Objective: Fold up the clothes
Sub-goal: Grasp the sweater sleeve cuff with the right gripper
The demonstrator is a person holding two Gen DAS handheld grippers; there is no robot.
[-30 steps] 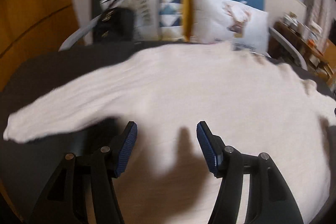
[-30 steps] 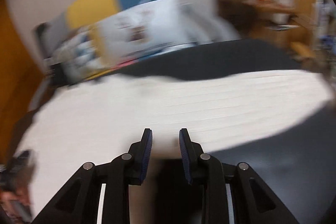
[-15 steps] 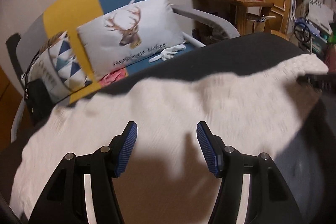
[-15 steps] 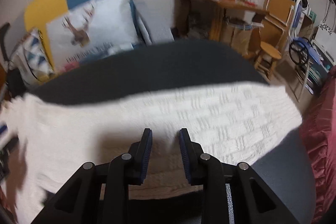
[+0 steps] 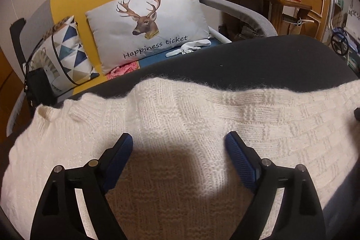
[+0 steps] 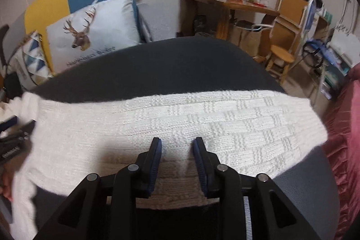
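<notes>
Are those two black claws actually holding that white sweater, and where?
Nothing is held. The left gripper is wide open above the cream knitted sweater; the right gripper is open too, fabric lying between its fingers unpinched.

Cream knitted sweater spread flat on a dark surface

The sweater [image 5: 202,127] [image 6: 202,118] is off-white, thick-knit with a basket-weave block pattern, lying flat as a wide band from 9 to 3 o'clock in both wrist views. Its far edge is wavy and fuzzy; a ribbed end lies toward 3 o'clock in the right wrist view.
</notes>
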